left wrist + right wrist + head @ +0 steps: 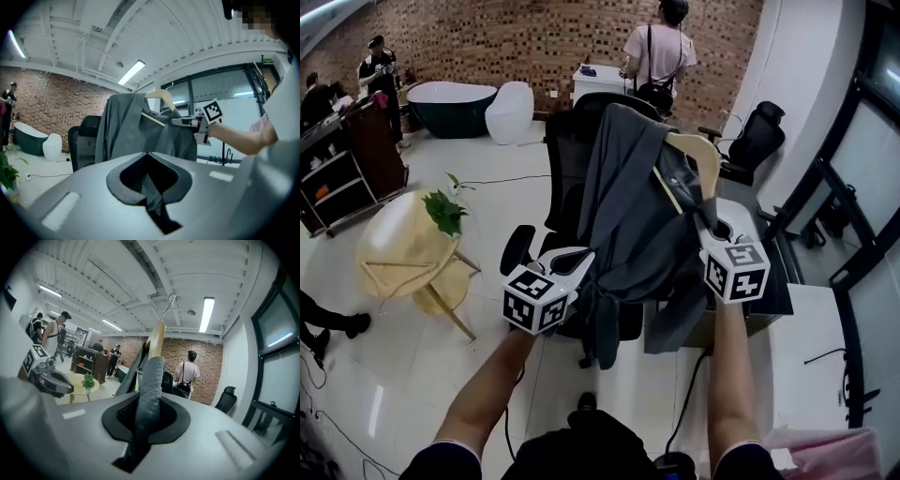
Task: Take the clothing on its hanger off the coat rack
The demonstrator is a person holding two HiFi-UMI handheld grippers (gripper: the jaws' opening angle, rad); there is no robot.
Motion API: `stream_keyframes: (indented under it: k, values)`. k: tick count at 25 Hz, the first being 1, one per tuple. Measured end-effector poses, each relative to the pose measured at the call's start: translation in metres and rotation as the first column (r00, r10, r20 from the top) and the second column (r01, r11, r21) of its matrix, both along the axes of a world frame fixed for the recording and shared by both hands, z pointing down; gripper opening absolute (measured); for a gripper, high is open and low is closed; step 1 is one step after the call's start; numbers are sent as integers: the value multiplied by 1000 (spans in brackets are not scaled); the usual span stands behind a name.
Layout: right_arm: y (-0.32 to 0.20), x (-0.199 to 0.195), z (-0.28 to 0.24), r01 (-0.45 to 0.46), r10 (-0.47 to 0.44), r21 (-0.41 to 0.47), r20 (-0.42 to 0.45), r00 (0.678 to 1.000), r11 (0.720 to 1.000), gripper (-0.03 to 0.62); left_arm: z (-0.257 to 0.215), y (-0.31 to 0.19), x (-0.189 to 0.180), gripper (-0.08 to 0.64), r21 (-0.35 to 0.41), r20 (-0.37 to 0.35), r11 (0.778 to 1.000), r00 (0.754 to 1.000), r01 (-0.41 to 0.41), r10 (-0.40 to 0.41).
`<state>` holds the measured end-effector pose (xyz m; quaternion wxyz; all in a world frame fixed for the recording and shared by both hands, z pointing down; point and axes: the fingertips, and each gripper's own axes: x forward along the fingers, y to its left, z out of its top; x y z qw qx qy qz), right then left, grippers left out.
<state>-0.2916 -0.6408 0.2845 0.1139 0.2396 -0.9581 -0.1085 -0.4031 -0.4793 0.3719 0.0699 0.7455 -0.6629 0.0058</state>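
Black-and-white square markers (532, 302) pattern the cube on each gripper, closest below the head camera. Left gripper (587, 257) has its jaws clenched on a lower fold of the dark grey jacket (623, 211). Right gripper (706, 218) pinches the jacket's shoulder cloth where it wraps the pale wooden hanger (701, 155). Jacket and hanger hang in the air between both grippers, in front of a black office chair (565, 150), with the hanger's metal hook (168, 303) free in the air.
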Motion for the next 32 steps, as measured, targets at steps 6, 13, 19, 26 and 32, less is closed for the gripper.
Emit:
stream_keyframes:
  k: [6,13,19,26,32]
  values:
    - [-36,-65,0,90,-90,-23,8,996,996,19,7,-30,-46,12,-27,-5,997,997,76,-77]
    - [-42,-115,43,135,-139,-91,-34,990,987,20,34,-38,-88,12,-72,-36,992,993,106,-109]
    - [-34,-139,110,141,-156,-179,-75,985,974,18,81,-44,-105,12,-149,-92,985,990,90,-105]
    - [-17,-161,192,146,-175,-278,-83,981,950,14,138,-31,-107,12,-243,-141,968,985,66,-102]
    - [-6,-183,262,134,-191,-369,-121,974,920,14,174,-25,-120,12,-277,-180,959,977,61,-114]
